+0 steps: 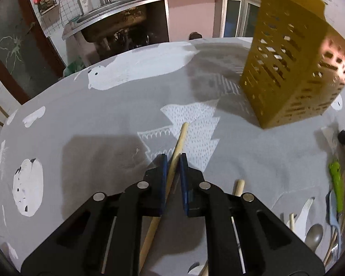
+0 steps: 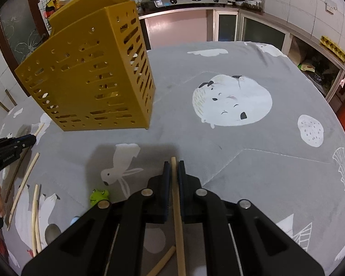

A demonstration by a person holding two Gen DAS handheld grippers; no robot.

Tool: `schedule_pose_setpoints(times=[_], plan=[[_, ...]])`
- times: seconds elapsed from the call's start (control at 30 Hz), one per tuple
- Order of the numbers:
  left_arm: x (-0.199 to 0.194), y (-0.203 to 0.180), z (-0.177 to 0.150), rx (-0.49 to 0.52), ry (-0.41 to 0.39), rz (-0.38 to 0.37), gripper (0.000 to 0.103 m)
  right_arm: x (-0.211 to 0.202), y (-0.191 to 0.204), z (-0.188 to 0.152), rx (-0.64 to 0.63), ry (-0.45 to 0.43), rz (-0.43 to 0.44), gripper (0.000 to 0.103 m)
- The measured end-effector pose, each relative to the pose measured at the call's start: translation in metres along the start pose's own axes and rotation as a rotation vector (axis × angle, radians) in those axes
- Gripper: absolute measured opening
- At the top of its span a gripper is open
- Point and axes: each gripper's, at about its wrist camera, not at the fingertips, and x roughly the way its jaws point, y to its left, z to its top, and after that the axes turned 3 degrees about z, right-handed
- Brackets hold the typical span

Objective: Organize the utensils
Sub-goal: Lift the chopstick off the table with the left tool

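A yellow perforated utensil holder (image 1: pixel 294 69) stands on the grey printed tablecloth (image 1: pixel 92 119); it also shows in the right wrist view (image 2: pixel 92 76). My left gripper (image 1: pixel 173 158) is shut on a wooden chopstick (image 1: pixel 179 142) that sticks out past the fingertips, above the cloth, left of the holder. My right gripper (image 2: pixel 174 164) is shut on another wooden chopstick (image 2: pixel 177 207), in front of the holder. The left gripper also shows at the left edge of the right wrist view (image 2: pixel 32 139).
Loose utensils lie at the right of the left wrist view: a green frog-handled piece (image 1: pixel 337 184), a metal spoon (image 1: pixel 314 234), a white fork (image 1: pixel 304 211). Several chopsticks (image 2: pixel 25 184) lie left in the right wrist view. A kitchen counter with a stove (image 2: pixel 184 0) stands behind the table.
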Motion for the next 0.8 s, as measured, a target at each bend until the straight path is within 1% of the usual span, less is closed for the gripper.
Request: schedule_pose_setpoints(times=[0.1,0.27,0.37,0.43,0.53,0.63,0.8], plan=[[0.007,0.001,0.012,-0.006,0.016,0.002,0.014,0.002,-0.001,0.003,-0.001,0.008,-0.003,0.007],[0.018,0.003,0.030,-0.025,0.048,-0.018,0.015,0.004,0.001,0.008,-0.020,0.037,-0.021,0.007],[0.021,0.005,0.036,-0.036,0.064,-0.034,0.014,0.005,0.003,0.007,-0.017,0.054,-0.034,0.007],[0.023,0.007,0.037,-0.043,0.067,-0.047,0.011,0.006,0.005,0.008,-0.019,0.052,-0.042,0.007],[0.023,0.009,0.037,-0.051,0.060,-0.051,0.008,0.005,0.004,0.008,-0.008,0.038,-0.038,0.006],[0.019,0.015,0.033,-0.092,0.049,-0.055,0.005,0.000,0.002,0.007,-0.001,0.010,-0.030,0.006],[-0.009,0.014,0.023,-0.114,-0.035,-0.009,0.004,-0.021,0.004,0.007,0.001,-0.058,-0.014,0.006]])
